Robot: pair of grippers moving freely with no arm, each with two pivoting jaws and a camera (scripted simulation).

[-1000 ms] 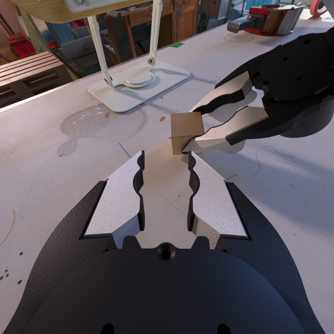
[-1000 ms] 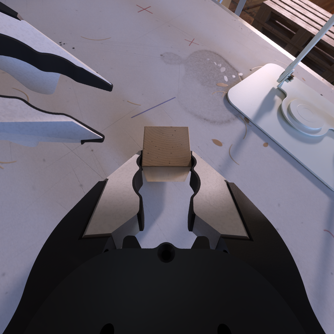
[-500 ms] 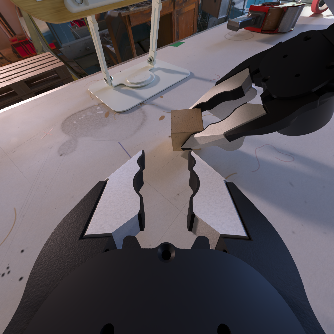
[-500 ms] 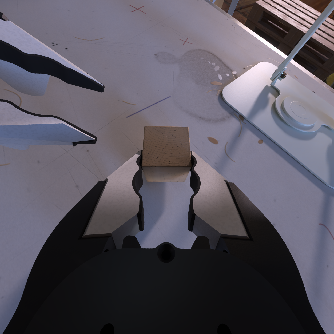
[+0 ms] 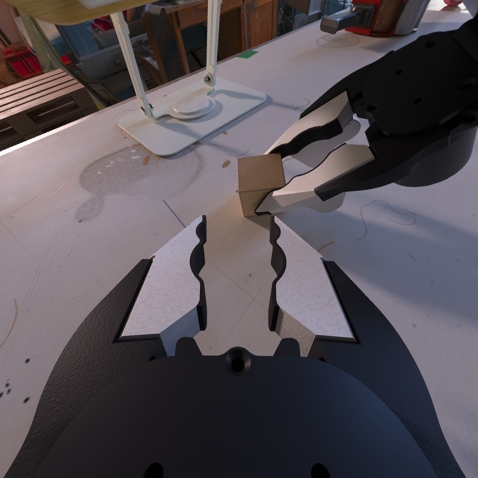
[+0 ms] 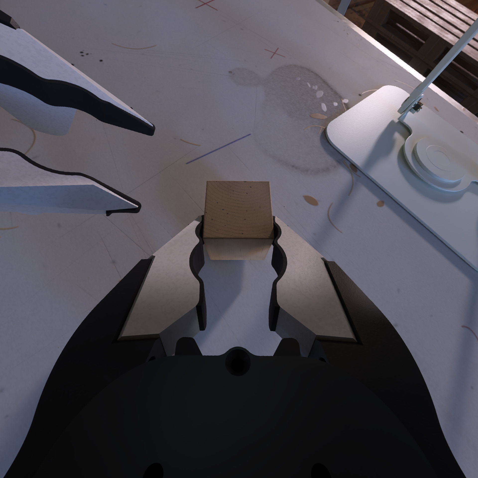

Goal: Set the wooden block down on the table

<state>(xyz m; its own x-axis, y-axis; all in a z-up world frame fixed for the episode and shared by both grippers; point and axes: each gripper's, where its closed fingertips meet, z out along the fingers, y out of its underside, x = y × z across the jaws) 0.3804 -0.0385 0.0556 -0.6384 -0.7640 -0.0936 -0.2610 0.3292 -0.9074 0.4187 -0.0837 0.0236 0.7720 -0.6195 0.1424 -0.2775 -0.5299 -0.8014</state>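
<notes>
My right claw is clamped on the wooden block, both fingertips pressed against its sides. The block sits low over the white desk; I cannot tell whether its underside touches the surface. My left claw is parted with nothing between its fingers, its tips just short of the block, which lies a little right of them. Beyond the block a grey stain marks the desk, and farther off stands a white lamp base. A red tool lies at the far right.
</notes>
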